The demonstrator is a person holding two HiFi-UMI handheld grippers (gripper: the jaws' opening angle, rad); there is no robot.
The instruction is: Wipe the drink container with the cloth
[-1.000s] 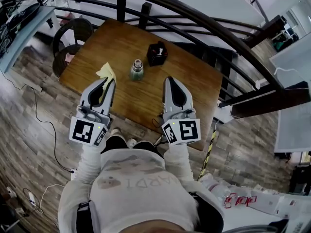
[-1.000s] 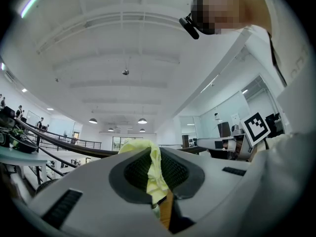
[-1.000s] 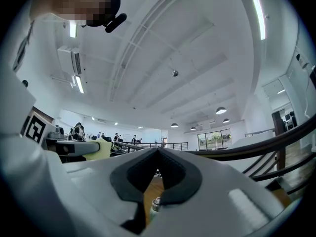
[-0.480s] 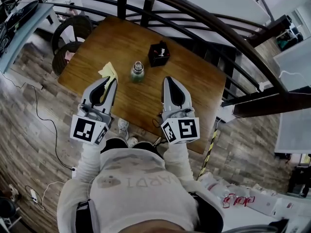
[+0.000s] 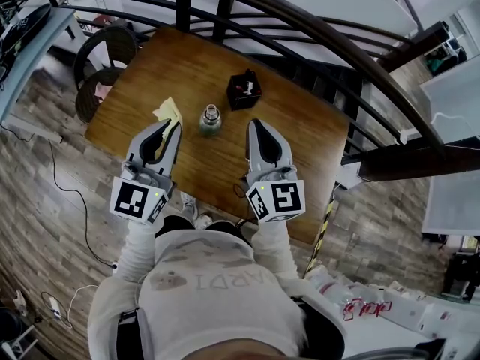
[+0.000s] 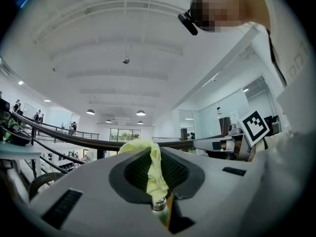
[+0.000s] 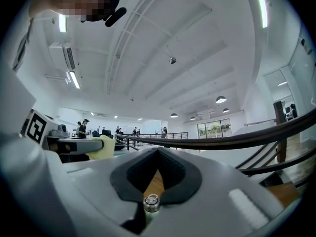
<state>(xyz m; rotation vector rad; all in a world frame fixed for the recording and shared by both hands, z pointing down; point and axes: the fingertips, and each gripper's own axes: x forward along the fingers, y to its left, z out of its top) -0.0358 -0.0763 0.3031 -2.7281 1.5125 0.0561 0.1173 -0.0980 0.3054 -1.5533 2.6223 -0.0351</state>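
The drink container, a small clear bottle (image 5: 210, 120) with a metal cap, stands upright near the middle of the wooden table (image 5: 292, 126). My left gripper (image 5: 171, 128) is shut on a pale yellow cloth (image 5: 166, 114), held just left of the bottle and apart from it. In the left gripper view the cloth (image 6: 151, 168) hangs between the pads, above the bottle cap (image 6: 158, 206). My right gripper (image 5: 253, 124) is shut with nothing in it, just right of the bottle. The right gripper view shows the cap (image 7: 151, 201) below its closed jaws, and the cloth (image 7: 105, 147) off to the left.
A black box (image 5: 244, 90) with small items stands on the table behind the bottle. A dark curved railing (image 5: 330, 43) runs beyond the table's far side. Round wicker seats (image 5: 105, 55) sit at the far left, and cables lie on the wood floor.
Both grippers have edged slightly forward, and the right one has drawn a little closer to the bottle. The cloth stays gripped in the left gripper.
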